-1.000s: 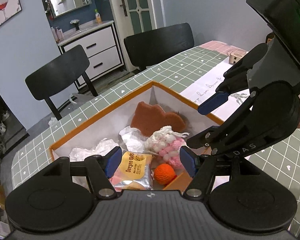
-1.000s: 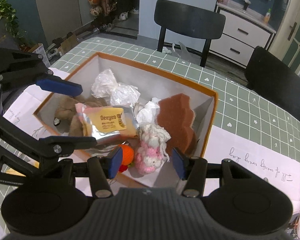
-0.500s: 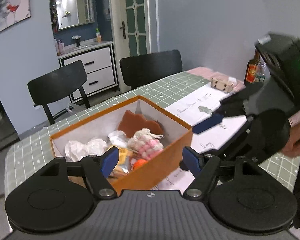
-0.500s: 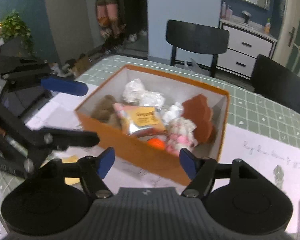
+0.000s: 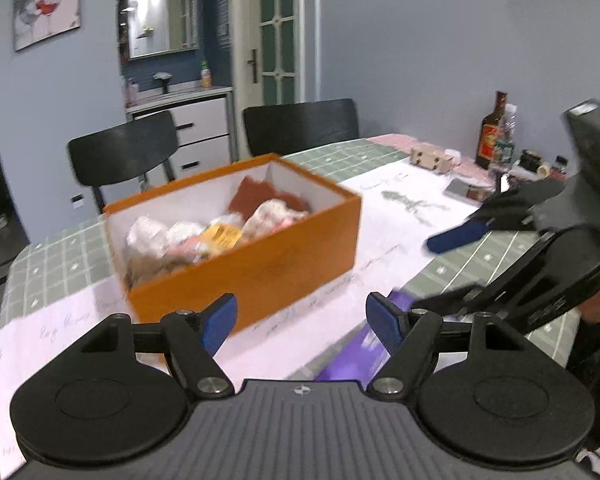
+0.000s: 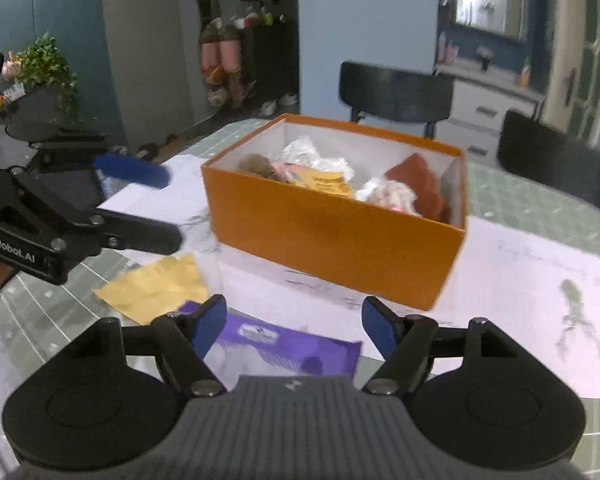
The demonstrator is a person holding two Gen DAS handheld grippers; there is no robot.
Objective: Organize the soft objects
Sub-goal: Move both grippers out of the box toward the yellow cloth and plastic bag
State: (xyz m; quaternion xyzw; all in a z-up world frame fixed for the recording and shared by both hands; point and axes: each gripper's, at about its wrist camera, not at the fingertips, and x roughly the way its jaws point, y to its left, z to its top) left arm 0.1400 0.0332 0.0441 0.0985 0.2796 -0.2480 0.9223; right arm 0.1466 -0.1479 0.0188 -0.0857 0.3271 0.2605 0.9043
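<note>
Both tools empty, orange box filled with soft things

Left wrist view: the left tool (image 5: 302,322) is spread wide, gripping nothing, before the orange box (image 5: 260,256) on the table (image 5: 52,256); the right tool (image 5: 448,268), also apart, hangs empty at right. Right wrist view: the right tool (image 6: 294,324) gapes over a purple packet (image 6: 296,348), near a yellow cloth (image 6: 156,286); the box (image 6: 340,236) holds soft items (image 6: 392,194).

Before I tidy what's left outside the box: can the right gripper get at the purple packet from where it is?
Probably yes. The right gripper is open and empty, and the purple packet lies flat on the table just below its fingers, with nothing on top. The yellow cloth lies beside it.
</note>
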